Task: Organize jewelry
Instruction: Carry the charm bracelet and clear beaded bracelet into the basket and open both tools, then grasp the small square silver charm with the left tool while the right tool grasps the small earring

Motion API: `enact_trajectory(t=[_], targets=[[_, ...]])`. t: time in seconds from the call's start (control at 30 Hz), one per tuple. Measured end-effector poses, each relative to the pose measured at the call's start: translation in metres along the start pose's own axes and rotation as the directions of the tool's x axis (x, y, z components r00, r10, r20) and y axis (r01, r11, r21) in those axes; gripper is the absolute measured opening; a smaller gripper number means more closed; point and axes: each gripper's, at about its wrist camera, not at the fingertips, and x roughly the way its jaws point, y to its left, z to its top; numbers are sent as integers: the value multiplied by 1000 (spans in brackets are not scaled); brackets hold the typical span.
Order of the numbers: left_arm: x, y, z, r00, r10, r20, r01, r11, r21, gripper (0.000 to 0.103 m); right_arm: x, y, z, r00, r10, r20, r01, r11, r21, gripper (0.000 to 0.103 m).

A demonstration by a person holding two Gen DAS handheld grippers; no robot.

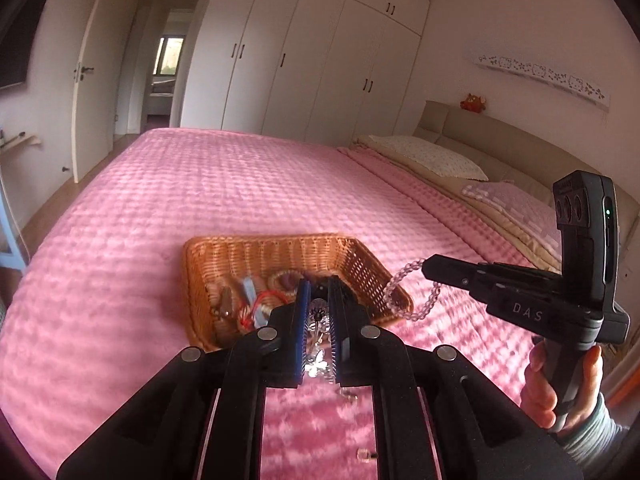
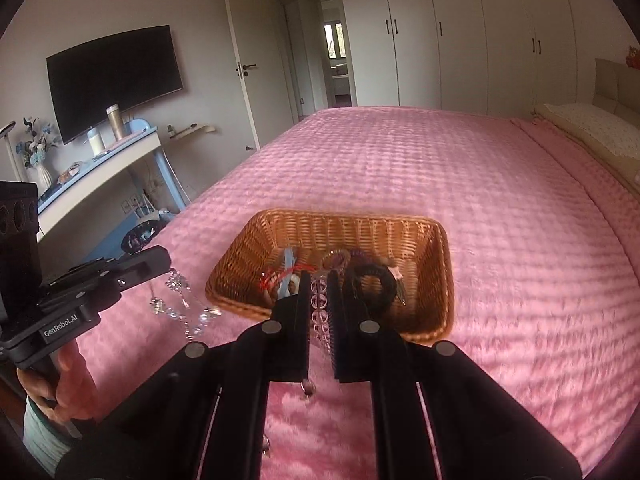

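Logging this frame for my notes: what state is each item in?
Left tool: shut on silver crystal necklace, dangling beside the basket.
Right tool: shut on pink bead bracelet, hanging over the rim.
Wicker basket: open, holding jewelry.
Bedroom door: open.

Your wicker basket sits on the bed, with jewelry pieces inside. Your left tongs hold a crystal necklace left of the basket; your right tongs hold a beaded bracelet at its right edge.
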Motion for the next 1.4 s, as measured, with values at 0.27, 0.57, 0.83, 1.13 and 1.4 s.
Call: enact_trajectory(t=[0.27, 0.57, 0.83, 1.13, 1.4], targets=[[80, 35, 14, 998, 58, -32, -60, 996, -66, 8, 100, -2, 16, 994, -25, -109, 23, 999, -22, 6], [120, 62, -9, 990, 90, -113, -102, 989, -105, 8, 144, -13, -4, 982, -50, -183, 51, 999, -1, 6], [108, 68, -11, 992, 75, -104, -90, 985, -149, 42, 134, -21, -5, 983, -50, -175, 57, 998, 36, 20], [37, 30, -14, 999, 49, -7, -50, 991, -121, 43, 59, -19, -18, 995, -25, -100, 31, 998, 51, 30], [-21, -15, -58, 998, 63, -22, -65, 995, -80, 43, -1, 5, -49, 998, -32, -59, 32, 999, -2, 30]])
